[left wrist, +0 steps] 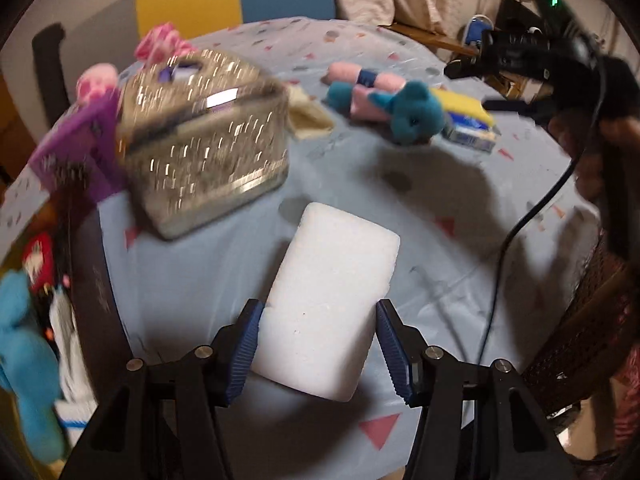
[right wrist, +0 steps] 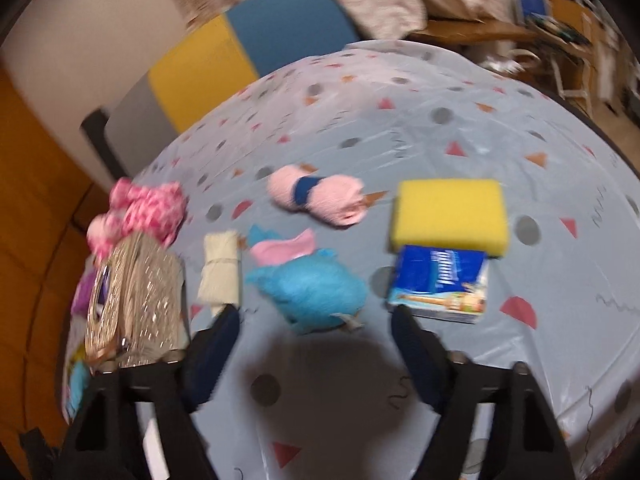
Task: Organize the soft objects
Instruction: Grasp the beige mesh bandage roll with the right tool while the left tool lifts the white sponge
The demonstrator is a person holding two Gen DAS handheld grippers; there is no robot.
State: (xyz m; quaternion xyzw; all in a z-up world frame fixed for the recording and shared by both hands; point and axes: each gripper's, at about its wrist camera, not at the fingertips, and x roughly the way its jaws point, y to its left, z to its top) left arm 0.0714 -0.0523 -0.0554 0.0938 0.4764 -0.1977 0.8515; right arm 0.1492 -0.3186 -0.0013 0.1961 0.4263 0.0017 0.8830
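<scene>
We hold a white sponge in our left tongs; the ribbed blue pads press on its two long sides, and the block hangs over the bench with its far end pointing to twelve o'clock. In the left wrist view a glittery metal basket stands at ten o'clock of the sponge, with a pink bow and something purple behind it. At one o'clock lie a teal plush toy, a pink roll with a dark band, a yellow sponge and a blue packet. Our right tongs stand apart above the bench, nothing between them and no pad touching anything. From the right wrist view the teal plush toy lies just beyond the fingertips at twelve o'clock, a cream roll at eleven, the blue packet at one with the yellow sponge touching its far edge, and the basket at nine. Both views are blurred.
</scene>
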